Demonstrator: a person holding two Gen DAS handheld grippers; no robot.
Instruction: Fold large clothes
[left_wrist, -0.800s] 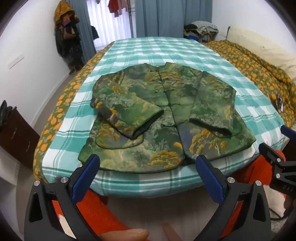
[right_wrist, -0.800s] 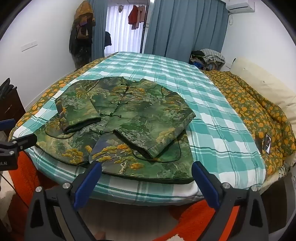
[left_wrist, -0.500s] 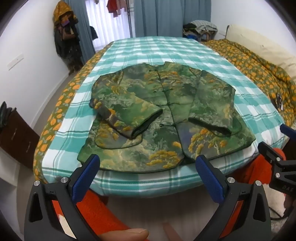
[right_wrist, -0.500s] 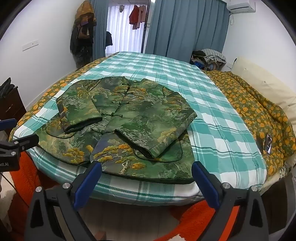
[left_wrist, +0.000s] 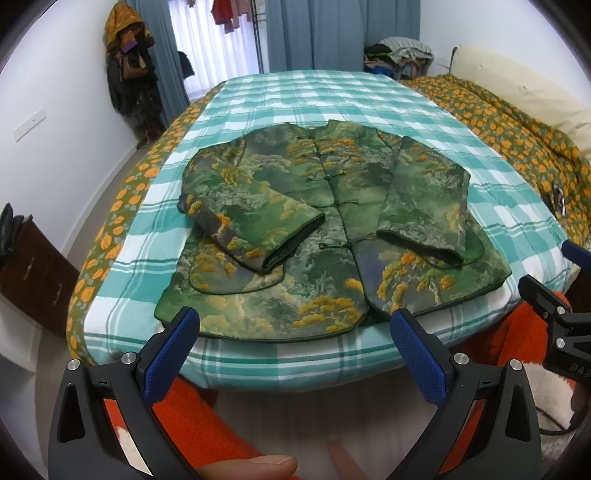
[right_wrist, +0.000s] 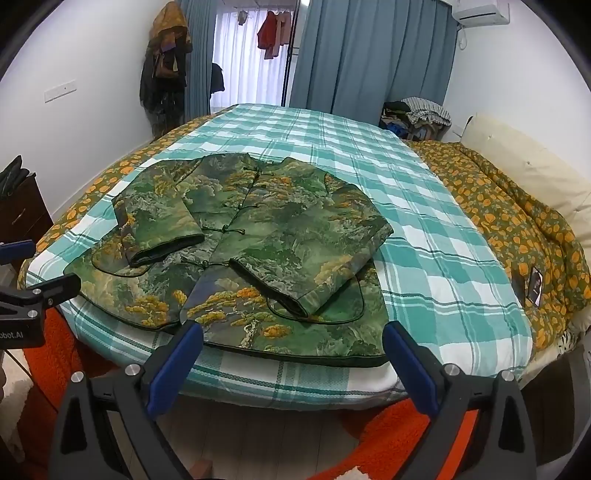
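Observation:
A green jacket (left_wrist: 332, 229) with a yellow tree pattern and knot buttons lies flat on the bed, front up, both sleeves folded inward over its chest. The same jacket (right_wrist: 258, 251) fills the near left part of the bed in the right wrist view. My left gripper (left_wrist: 293, 332) hangs open just off the bed's near edge, facing the jacket's hem, nothing between its blue pads. My right gripper (right_wrist: 291, 343) is likewise open before the hem's right half. Each gripper shows at the edge of the other's view: the right gripper (left_wrist: 554, 295), the left gripper (right_wrist: 33, 291).
The bed carries a teal plaid sheet (right_wrist: 424, 229) with an orange-flowered quilt (right_wrist: 517, 229) along its right side. A phone (right_wrist: 535, 290) lies on that quilt. A dark cabinet (left_wrist: 33, 273) stands at the left. An orange rug (right_wrist: 388, 439) covers the floor below.
Both grippers have tilted slightly, so the jacket sits a little higher in each view. The jacket itself has not moved.

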